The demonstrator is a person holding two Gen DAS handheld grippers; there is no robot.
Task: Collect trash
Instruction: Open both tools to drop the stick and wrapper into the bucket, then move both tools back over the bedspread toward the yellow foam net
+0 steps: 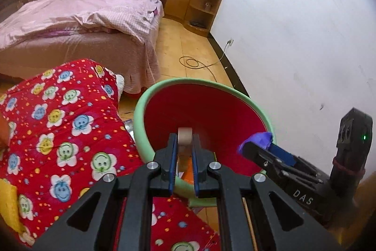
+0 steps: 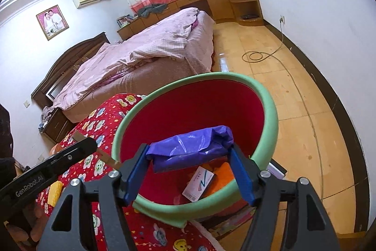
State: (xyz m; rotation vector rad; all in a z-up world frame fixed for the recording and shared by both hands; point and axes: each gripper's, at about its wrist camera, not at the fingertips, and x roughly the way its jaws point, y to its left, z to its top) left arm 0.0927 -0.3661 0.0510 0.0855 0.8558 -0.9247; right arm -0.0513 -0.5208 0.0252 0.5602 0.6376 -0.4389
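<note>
Over the red bin (image 2: 270, 109) with its green rim, I have both tongs angled downward, side by side. My left tongs (image 1: 184, 140) are clamped tight on 1 small beige roll (image 1: 184, 134), which looks like tape, held above the bin's near wall. My right tongs (image 2: 189, 152) sit just beside them, spread wide around 1 crumpled purple plastic bag (image 2: 188, 147); its ends touch both blue pads (image 2: 242, 178), so the bag is gripped between them above the bin's opening.

Inside the bin I count 2 pieces of trash already lying at the bottom: 1 white carton (image 2: 198, 182) with a red and blue mark, and 1 orange piece (image 2: 223, 177) next to it.

Left of the bin lies 1 red quilt (image 1: 65, 124) printed with smiley flowers, touching the bin's rim. Beyond it stands 1 bed (image 1: 77, 15) with pink covers, and 1 cable (image 1: 195, 62) is coiled on the floor (image 2: 293, 91).
</note>
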